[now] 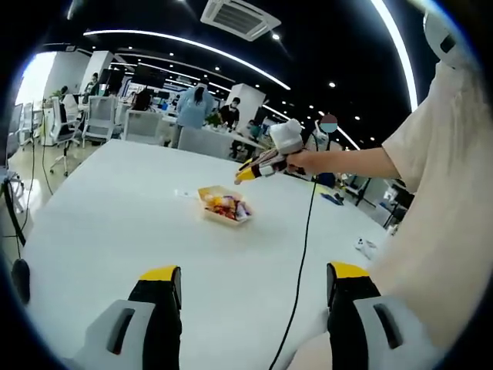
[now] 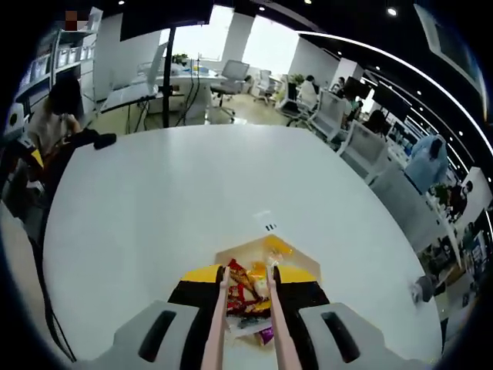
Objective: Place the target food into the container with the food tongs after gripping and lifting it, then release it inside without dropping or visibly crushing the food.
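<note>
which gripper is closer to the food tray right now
Right. The right gripper, holding the tongs, hangs just above the food tray; the left gripper sits well back across the table.

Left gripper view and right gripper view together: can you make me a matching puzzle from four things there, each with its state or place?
1 left tool
2 food tongs
3 container
4 cable

A holds wrapped snacks
B open, empty
C clamped in the right tool
D black, trailing over the table

Pairs: 1-B, 2-C, 3-A, 4-D
</note>
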Demonstrator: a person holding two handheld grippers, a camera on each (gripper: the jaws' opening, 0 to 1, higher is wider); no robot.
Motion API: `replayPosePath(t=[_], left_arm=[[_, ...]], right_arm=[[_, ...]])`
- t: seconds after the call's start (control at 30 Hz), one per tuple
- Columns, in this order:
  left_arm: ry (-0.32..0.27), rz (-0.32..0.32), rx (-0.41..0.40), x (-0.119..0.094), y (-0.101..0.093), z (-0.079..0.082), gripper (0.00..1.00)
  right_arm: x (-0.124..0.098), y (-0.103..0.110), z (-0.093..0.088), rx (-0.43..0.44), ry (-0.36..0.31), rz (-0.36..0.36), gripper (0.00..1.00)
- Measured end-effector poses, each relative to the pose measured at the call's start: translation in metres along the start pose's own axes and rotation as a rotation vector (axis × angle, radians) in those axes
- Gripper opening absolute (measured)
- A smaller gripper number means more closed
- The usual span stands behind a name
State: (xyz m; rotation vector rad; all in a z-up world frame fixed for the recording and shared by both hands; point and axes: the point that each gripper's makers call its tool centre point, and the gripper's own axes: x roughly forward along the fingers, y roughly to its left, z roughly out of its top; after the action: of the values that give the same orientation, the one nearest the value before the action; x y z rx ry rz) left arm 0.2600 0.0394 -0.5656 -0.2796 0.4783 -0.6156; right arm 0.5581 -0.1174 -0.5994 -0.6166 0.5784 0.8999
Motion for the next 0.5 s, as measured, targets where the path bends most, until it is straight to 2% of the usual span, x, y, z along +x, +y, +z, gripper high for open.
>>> replayPosePath(t=[0.3,0.5], left_arm=[[0.01,-0.016,0.026,0.003,-0.003,0.005,0.76],[0.011,-0.033,0.051,0.006,-0.005,0.012,0.76]], right_arm=[[-0.017,0.032,0.003,0.011,-0.045,0.034,0.25],[-0.032,0.037,0.012,0.037,-0.1,0.035,0.25]])
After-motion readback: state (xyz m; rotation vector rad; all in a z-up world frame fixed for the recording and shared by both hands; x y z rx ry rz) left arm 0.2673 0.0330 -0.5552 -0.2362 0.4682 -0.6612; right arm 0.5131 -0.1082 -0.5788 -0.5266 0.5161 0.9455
